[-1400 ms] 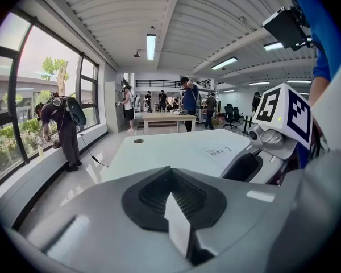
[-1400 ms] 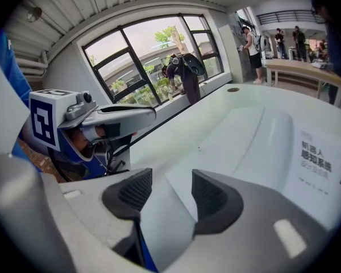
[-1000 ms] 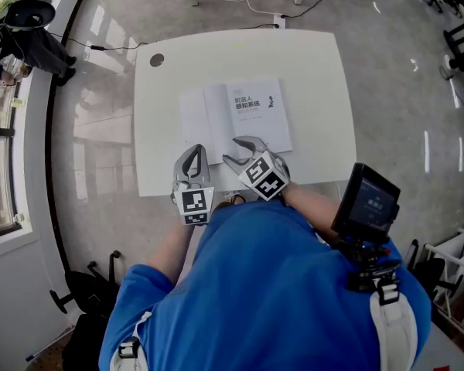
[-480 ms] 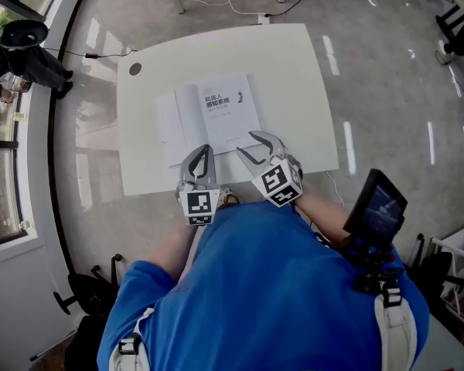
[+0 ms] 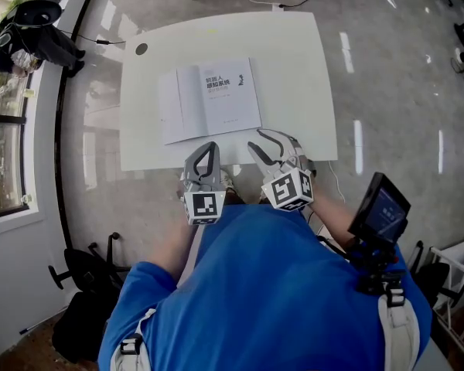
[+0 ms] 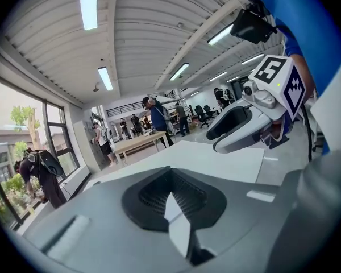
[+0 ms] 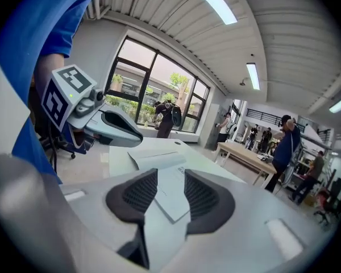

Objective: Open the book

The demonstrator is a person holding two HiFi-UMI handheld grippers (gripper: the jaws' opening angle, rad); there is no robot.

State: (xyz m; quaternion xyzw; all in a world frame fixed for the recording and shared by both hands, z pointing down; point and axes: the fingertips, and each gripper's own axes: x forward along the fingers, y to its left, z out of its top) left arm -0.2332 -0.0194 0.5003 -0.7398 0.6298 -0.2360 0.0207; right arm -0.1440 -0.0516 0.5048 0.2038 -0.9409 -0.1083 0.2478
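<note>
The right gripper hung empty, its jaws apart though they had just been closing. The left gripper beside it had its jaws together on nothing. The book lay open on the white table, cover folded left, clear of both grippers. The opening looked done; the next move seemingly called only for staying clear.

The left gripper is pointing at the white table, jaws together (nothing between them), the right gripper hanging alongside
</note>
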